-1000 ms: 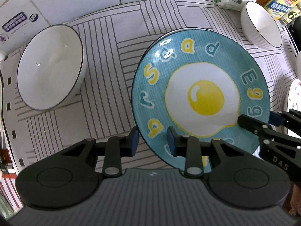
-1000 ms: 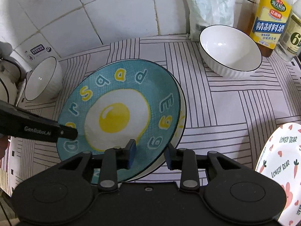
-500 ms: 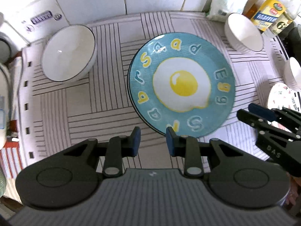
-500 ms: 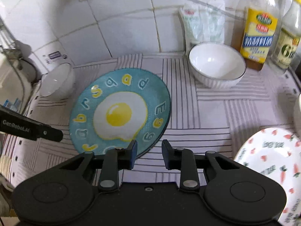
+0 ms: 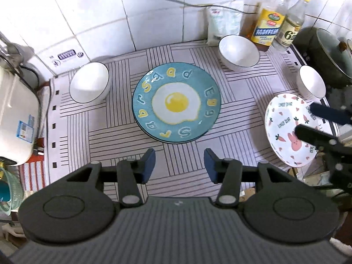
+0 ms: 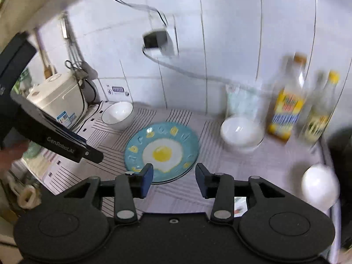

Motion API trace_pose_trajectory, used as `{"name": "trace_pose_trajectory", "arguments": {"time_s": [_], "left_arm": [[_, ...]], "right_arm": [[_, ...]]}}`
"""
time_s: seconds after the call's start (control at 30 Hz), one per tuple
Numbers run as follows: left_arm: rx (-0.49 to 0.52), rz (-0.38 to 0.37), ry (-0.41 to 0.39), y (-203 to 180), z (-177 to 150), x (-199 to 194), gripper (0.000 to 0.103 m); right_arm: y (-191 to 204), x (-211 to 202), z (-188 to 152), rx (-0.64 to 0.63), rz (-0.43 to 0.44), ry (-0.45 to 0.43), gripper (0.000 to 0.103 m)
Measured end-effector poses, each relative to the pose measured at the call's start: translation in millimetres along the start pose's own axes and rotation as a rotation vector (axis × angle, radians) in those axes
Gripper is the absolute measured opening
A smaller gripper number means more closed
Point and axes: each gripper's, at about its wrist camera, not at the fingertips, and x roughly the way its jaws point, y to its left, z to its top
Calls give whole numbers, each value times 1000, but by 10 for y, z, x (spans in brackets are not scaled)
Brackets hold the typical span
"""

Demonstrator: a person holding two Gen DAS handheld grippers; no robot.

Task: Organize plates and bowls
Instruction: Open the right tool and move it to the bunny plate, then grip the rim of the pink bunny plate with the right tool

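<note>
- Your left gripper (image 5: 179, 165) hangs above the striped mat (image 5: 237, 101), jaws wide apart, holding nothing.
- Left wrist view: egg plate (image 5: 176, 102) lies flat mid-mat, just past your fingertips, on top of at least one other plate whose rim shows under its near edge.
- Left bowl (image 5: 89, 85) stands on the mat left of the egg plate, apart from it.
- Back bowl (image 5: 238, 51) sits right-rear, just in front of the bottles (image 5: 267, 25) and a white bag (image 5: 222, 25).
- Small bowl (image 5: 312, 83) is at the far right, just behind the carrot plate (image 5: 286, 127).
- Your right gripper (image 5: 319, 125) shows at the right edge, over the carrot plate; contact unclear.
- White cooker (image 5: 16, 118) at far left, pot (image 5: 325, 50) at far right.
- Right wrist view, blurred: your right gripper (image 6: 173, 177) is also wide apart and empty, raised above the counter.
- Egg plate (image 6: 161, 151) lies flat beyond the tips, stacked rim visible beneath.
- Left bowl (image 6: 117, 113) sits far left by the cooker (image 6: 59, 100); back bowl (image 6: 241, 133) beside the bottles (image 6: 286, 107); small bowl (image 6: 319, 187) at right, smeared.
- Your left gripper (image 6: 66, 145) crosses the left side, above the mat.
</note>
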Motion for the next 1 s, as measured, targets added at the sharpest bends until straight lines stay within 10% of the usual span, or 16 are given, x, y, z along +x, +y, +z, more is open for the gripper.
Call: {"name": "trace_pose_trajectory", "arguments": {"time_s": [0.5,0.83,1.0], "left_arm": [[61,-58,-96,-1041,-404,-317,74],[70,-92,-58,-1536,-457,298,87],[-5,-85,-70,-1648,-448,566,87]], "right_arm": [[-791,-931,-721,-47,-50,-128,87],[-1516,-746,-1442,115,-172,-161,87],[-1834,-434,-1742,248,-67,-158,86]]}}
